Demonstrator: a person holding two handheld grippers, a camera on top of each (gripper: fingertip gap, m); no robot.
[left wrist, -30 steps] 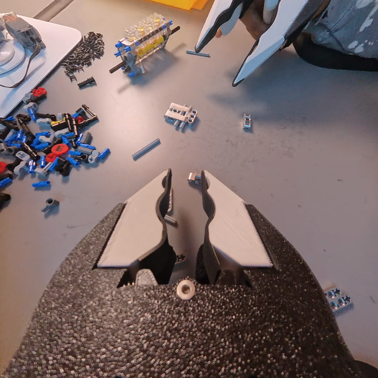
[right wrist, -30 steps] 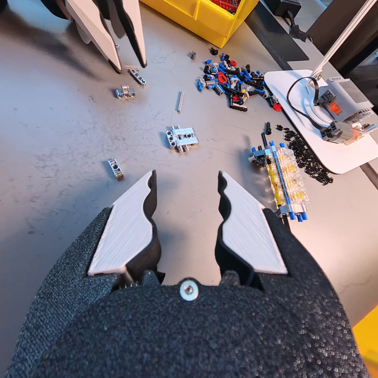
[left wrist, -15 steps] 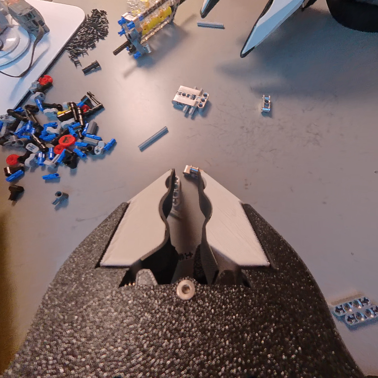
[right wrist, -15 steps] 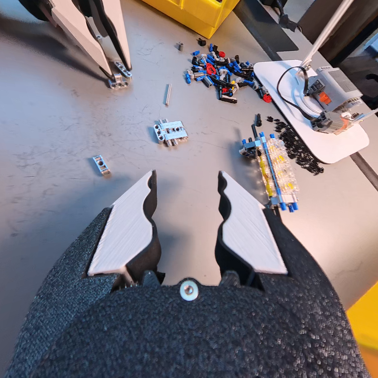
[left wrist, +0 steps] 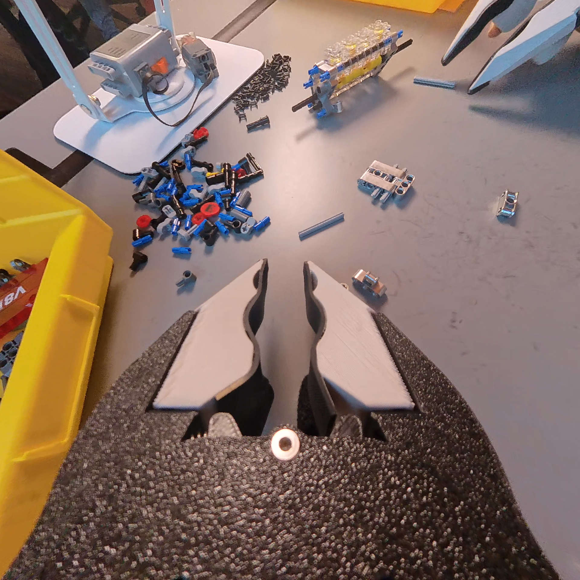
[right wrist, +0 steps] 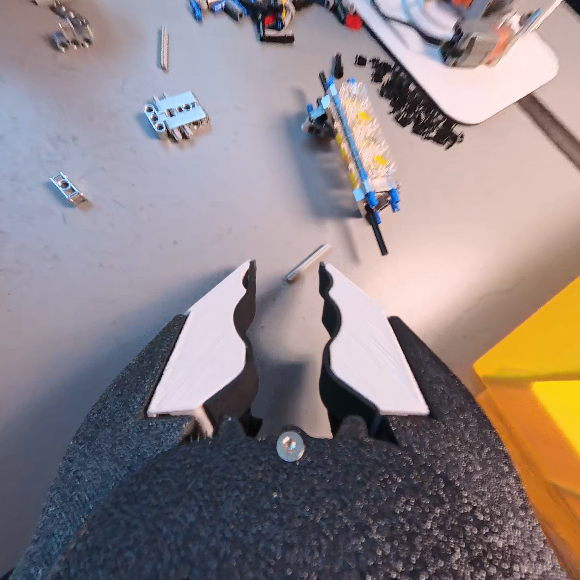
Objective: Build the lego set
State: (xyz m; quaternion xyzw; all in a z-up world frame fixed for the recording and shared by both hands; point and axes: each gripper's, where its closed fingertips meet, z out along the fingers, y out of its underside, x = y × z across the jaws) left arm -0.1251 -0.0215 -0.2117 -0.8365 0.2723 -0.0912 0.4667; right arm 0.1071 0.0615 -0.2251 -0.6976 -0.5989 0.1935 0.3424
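Note:
My left gripper is open with a narrow gap and holds nothing; bare table shows between its fingers. A small grey connector lies just right of its right finger. A grey axle lies a little ahead. My right gripper is open and low over the table, and a short grey axle lies just ahead of the gap between its fingertips. That gripper also shows at the top right of the left wrist view, beside the same axle. The right wrist view is blurred.
A clear and yellow brick assembly, a grey beam block and a small grey piece lie on the table. A pile of small parts, black pins, a white base and a yellow bin stand to the left. The gap from one gripper's tips to the other's is roughly 25 cm. My right gripper's tips are some 12 cm from the small grey piece. The left camera catches it too, in the left wrist view.
My left gripper has pulled back and swung left, and the grey beam between its fingers no longer shows. My right gripper has come down to the short axle with its jaws narrower.

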